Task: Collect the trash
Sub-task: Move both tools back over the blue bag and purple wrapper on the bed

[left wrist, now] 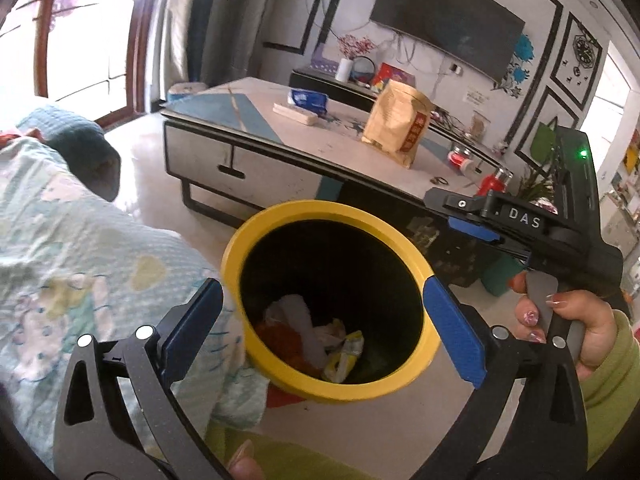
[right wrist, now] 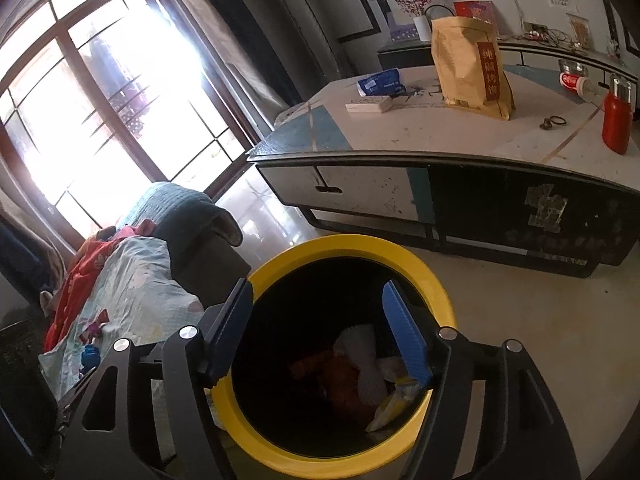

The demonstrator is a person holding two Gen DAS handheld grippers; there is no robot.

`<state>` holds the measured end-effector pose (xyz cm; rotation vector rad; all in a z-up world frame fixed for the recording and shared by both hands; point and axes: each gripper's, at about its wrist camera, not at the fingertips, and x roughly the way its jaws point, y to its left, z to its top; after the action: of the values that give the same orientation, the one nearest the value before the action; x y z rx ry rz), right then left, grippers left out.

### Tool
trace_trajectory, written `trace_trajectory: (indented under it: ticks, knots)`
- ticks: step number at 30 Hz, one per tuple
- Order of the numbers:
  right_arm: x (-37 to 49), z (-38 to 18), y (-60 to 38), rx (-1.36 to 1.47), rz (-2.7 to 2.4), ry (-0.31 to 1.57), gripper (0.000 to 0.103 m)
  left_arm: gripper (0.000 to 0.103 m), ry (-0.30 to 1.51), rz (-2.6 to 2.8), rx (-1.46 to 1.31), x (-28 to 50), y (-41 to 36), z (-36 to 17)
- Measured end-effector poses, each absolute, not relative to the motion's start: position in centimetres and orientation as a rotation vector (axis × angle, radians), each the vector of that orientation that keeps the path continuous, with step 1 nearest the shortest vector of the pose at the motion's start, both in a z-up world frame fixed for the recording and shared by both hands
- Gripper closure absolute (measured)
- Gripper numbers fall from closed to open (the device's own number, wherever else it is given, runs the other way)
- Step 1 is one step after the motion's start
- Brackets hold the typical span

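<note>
A black bin with a yellow rim [left wrist: 332, 210] [right wrist: 352, 244] stands on the floor below both grippers. Inside lie a white tissue [left wrist: 296, 316] [right wrist: 360, 360], an orange wrapper [left wrist: 280, 336] [right wrist: 340, 376] and a yellow-white wrapper [left wrist: 344, 354] [right wrist: 392, 400]. My left gripper [left wrist: 322, 284] hangs over the bin's mouth, open wide, its blue pads bare. My right gripper [right wrist: 316, 286] is also above the opening, open, with nothing between its pads. A hand in a green sleeve [left wrist: 576, 320] grips the right gripper's handle at the right of the left wrist view.
A low coffee table [left wrist: 280, 152] [right wrist: 400, 136] stands just behind the bin, bearing a tan paper bag [left wrist: 400, 120] [right wrist: 472, 68], a blue tissue pack [right wrist: 380, 82] and a red bottle [right wrist: 616, 124]. A sofa with a floral blanket [left wrist: 80, 240] [right wrist: 132, 280] lies to the left.
</note>
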<state>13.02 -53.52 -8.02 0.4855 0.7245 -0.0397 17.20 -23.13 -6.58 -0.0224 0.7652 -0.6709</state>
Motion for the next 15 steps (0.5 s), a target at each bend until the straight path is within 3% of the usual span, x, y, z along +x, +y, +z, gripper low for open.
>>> trace_trajectory:
  ticks: [15]
  knots:
    - [12.7,-5.5,-49.0,0.405,0.051,0.657,0.029,0.011,0.629,-0.425,-0.048,15.0,-15.4,-3.6]
